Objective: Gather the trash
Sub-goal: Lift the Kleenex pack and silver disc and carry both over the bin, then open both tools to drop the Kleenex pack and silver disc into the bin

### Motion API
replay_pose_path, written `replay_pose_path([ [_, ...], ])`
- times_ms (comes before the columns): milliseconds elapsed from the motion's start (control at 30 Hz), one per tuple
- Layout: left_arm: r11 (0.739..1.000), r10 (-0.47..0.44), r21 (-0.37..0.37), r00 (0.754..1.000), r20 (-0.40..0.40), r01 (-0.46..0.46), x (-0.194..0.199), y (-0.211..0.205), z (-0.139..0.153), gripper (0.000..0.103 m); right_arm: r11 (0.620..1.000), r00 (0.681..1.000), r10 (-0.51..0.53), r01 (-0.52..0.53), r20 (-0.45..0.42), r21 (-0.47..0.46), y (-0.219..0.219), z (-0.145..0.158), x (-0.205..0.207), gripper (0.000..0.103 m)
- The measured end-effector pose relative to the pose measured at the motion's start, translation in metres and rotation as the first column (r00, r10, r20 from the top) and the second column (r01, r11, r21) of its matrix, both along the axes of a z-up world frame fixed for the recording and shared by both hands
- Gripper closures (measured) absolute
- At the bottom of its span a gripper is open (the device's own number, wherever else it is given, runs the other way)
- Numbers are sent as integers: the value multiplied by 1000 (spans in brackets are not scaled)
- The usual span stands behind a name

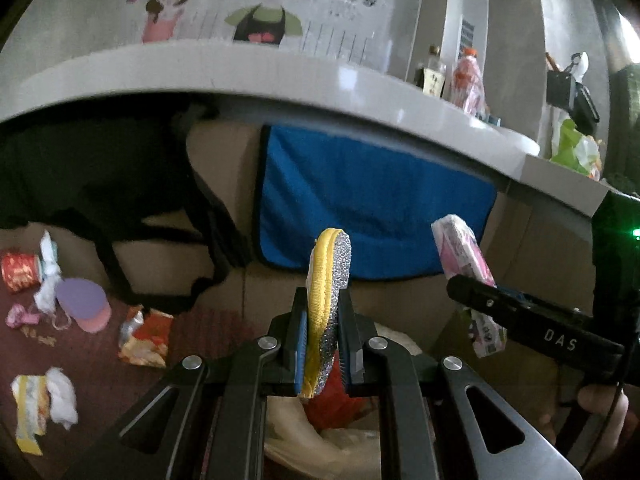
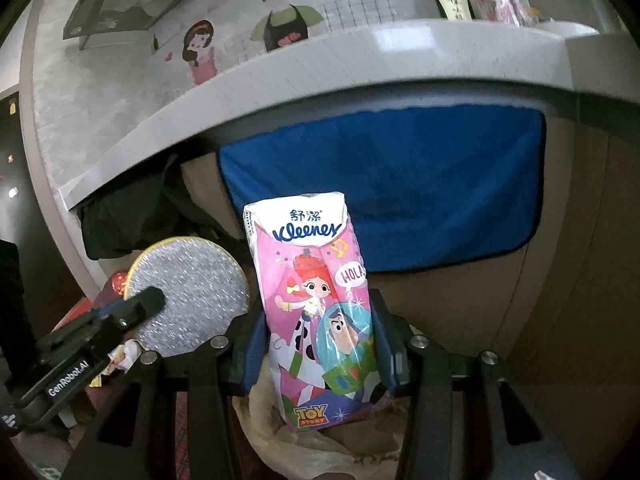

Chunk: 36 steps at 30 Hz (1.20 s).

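My left gripper [image 1: 324, 304] is shut on a round scouring pad [image 1: 330, 264] with a yellow rim and a glittery silver face, held upright and edge-on. In the right wrist view the same pad [image 2: 192, 292] shows as a silver disc at the left, in the left gripper [image 2: 148, 302]. My right gripper [image 2: 318, 320] is shut on a pink Kleenex tissue pack [image 2: 316, 304], which stands upright between the blue pads. From the left wrist view the pack [image 1: 460, 248] and the right gripper [image 1: 472, 292] are on the right. A bin lined with a pale plastic bag [image 2: 300, 452] lies below both grippers, with something red [image 1: 332, 408] inside.
Litter lies on the dark red floor at the left: a red can [image 1: 20, 272], a purple round lid [image 1: 82, 304], a snack wrapper [image 1: 144, 336], white tissue [image 1: 62, 396]. A blue cloth [image 1: 376, 208] hangs under a grey counter [image 1: 280, 76] with bottles [image 1: 468, 80].
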<state>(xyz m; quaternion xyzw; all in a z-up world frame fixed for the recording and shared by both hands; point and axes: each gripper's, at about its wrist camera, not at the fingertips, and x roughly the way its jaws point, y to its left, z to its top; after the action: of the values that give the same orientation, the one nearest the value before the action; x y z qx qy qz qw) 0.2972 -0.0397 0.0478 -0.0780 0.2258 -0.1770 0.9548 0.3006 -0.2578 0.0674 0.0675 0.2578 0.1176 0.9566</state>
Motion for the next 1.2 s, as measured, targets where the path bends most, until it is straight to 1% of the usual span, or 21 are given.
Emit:
replay_pose_path([
  [67, 1000, -12, -4, 1000, -17, 12, 6, -2, -4, 89, 1000, 1000, 1, -1, -9, 8, -2, -4, 4, 60],
  [133, 999, -50, -22, 998, -41, 50, 15, -5, -12, 89, 1000, 1000, 7, -7, -9, 23, -5, -9, 7, 55],
  [167, 996, -81, -38, 995, -56, 79, 20, -6, -16, 85, 1000, 1000, 8, -8, -8, 24, -6, -11, 8, 53],
  [200, 991, -130, -56, 987, -94, 125, 27, -8, -24, 75, 1000, 1000, 4, -4, -13, 22, -6, -14, 10, 50],
  [233, 987, -153, -60, 980, -126, 146, 33, -10, -31, 70, 1000, 1000, -3, 3, -23, 23, -7, -20, 14, 49],
  [267, 986, -162, -62, 976, -144, 154, 35, -10, -35, 62, 999, 999, -4, 5, -33, 32, -9, -25, 16, 46],
  [333, 986, -161, -56, 973, -162, 154, 39, -9, -43, 61, 998, 998, -4, 8, -63, 64, -14, -37, 22, 45],
  [400, 988, -150, -54, 972, -181, 143, 43, -5, -47, 61, 998, 996, -27, 33, -91, 61, -18, -49, 25, 45],
  [500, 992, -122, -40, 975, -188, 117, 44, 8, -48, 61, 998, 993, -36, 42, -113, 51, -21, -59, 26, 45],
  [633, 998, -66, -2, 986, -152, 66, 36, 32, -39, 61, 998, 993, -61, 62, -104, 8, -16, -61, 20, 45],
  [800, 999, 32, -15, 991, -132, -34, 23, 82, -28, 61, 999, 996, -50, 50, -70, -7, 0, -52, 8, 45],
  [900, 994, 99, -32, 987, -129, -104, 12, 120, -22, 61, 999, 998, -31, 30, -54, -13, 15, -44, 3, 46],
  [1000, 987, 154, -25, 981, -118, -158, -3, 153, -21, 61, 1000, 999, 1, -2, -51, -18, 35, -39, 0, 46],
  [1100, 979, 203, -10, 972, -120, -205, -15, 186, -26, 61, 999, 998, 34, -35, -47, -28, 60, -36, -2, 47],
  [1200, 968, 246, -12, 958, -146, -250, -28, 223, -35, 61, 996, 997, 68, -70, -37, -51, 94, -35, -5, 47],
])
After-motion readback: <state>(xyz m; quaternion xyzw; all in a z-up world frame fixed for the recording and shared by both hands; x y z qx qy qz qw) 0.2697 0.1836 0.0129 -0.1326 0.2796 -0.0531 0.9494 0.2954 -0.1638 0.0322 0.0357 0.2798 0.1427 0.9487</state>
